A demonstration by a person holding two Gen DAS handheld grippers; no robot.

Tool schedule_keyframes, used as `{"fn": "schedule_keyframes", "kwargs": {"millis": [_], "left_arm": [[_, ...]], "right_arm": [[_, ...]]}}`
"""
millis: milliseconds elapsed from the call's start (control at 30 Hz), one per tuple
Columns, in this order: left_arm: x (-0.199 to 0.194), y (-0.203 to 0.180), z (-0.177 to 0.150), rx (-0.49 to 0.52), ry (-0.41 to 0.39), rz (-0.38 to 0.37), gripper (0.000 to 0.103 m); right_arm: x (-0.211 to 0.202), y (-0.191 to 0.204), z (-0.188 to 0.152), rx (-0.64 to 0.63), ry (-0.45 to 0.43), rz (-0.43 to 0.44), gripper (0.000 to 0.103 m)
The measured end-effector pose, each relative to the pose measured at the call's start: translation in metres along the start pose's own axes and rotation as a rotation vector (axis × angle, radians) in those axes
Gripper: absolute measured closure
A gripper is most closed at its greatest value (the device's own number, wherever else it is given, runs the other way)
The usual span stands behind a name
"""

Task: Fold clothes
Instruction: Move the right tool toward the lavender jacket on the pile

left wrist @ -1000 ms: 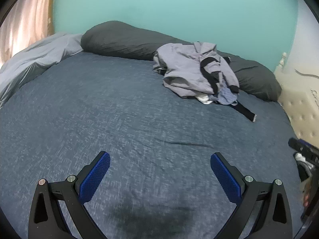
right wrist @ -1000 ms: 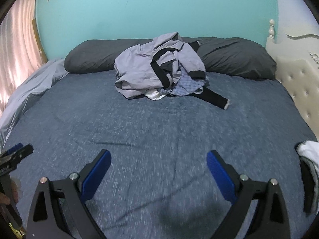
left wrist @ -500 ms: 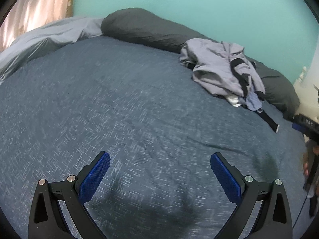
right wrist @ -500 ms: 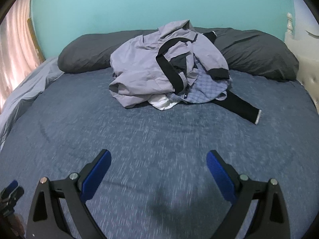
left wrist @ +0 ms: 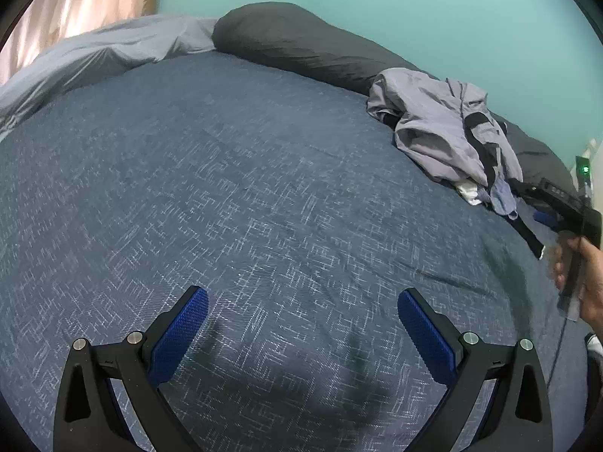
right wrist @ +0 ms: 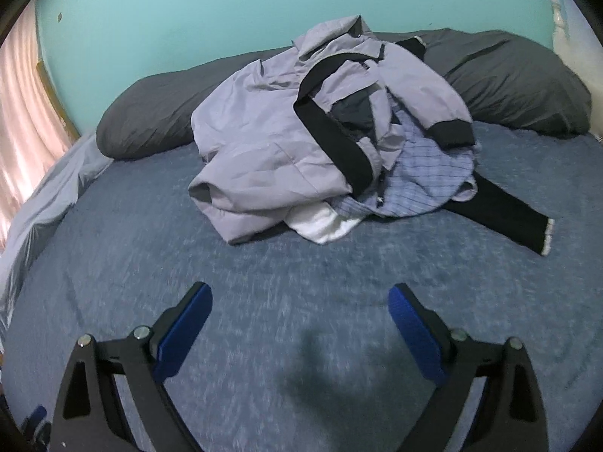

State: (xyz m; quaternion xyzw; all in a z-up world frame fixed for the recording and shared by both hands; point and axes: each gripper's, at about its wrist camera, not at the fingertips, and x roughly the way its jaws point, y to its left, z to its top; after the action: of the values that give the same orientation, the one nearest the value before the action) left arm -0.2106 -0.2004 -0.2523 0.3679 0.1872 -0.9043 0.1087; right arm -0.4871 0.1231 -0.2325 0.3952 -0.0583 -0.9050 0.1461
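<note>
Nothing grabbed yet: our right hand-held gripper point(right wrist: 299, 314) and left hand-held gripper point(left wrist: 303, 318) are both spread wide over the bed point(left wrist: 226, 188), ready for the clothes pile point(right wrist: 328, 143) heaped by the pillows point(right wrist: 508, 75).

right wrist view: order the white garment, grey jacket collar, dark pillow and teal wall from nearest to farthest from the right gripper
From the right gripper:
1. White garment, at the pile's front edge, just right of centre.
2. Grey jacket collar, at the pile's top, behind it.
3. Dark pillow, against the wall behind the pile; it stretches to both sides.
4. Teal wall, at the very back.
</note>
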Motion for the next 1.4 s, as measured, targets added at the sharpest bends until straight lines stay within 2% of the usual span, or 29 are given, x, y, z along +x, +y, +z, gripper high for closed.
{"fn": "schedule_keyframes", "kwargs": {"millis": [267, 333, 600, 867, 933, 967, 1033, 1067, 1133, 1200, 1400], "left_arm": [[0.008, -0.001, -0.005, 0.026, 0.013, -0.001, 0.000], [0.011, 0.002, -0.005, 0.018, 0.016, 0.012, 0.000], [0.015, 0.015, -0.003, -0.009, 0.020, 0.024, 0.000], [0.023, 0.016, -0.008, 0.012, 0.038, 0.033, 0.000], [0.025, 0.017, -0.010, 0.006, 0.046, 0.031, 0.000], [0.026, 0.017, -0.010, 0.009, 0.048, 0.031, 0.000], [0.028, 0.018, -0.012, 0.014, 0.054, 0.029, 0.000], [0.029, 0.018, -0.013, 0.014, 0.058, 0.028, 0.000], [0.031, 0.019, -0.013, 0.011, 0.066, 0.028, 0.000], [0.031, 0.021, -0.012, 0.006, 0.064, 0.028, 0.000], [0.024, 0.021, -0.010, 0.012, 0.050, 0.022, 0.000]], "right_arm": [[0.046, -0.003, 0.017, 0.080, 0.012, 0.039, 0.020], [0.056, -0.004, 0.022, 0.098, 0.016, 0.046, 0.028], [0.093, -0.004, 0.037, 0.175, 0.029, 0.051, 0.029], [0.117, -0.012, 0.050, 0.284, 0.017, 0.088, 0.031], [0.123, -0.012, 0.051, 0.297, 0.018, 0.104, 0.045], [0.126, -0.012, 0.052, 0.300, 0.021, 0.114, 0.047], [0.131, -0.011, 0.054, 0.304, 0.025, 0.121, 0.064], [0.131, -0.010, 0.055, 0.304, 0.018, 0.125, 0.068], [0.125, -0.008, 0.057, 0.298, -0.028, 0.143, 0.087], [0.120, -0.002, 0.059, 0.263, -0.050, 0.138, 0.097], [0.086, 0.004, 0.054, 0.171, -0.125, 0.132, 0.102]]}}
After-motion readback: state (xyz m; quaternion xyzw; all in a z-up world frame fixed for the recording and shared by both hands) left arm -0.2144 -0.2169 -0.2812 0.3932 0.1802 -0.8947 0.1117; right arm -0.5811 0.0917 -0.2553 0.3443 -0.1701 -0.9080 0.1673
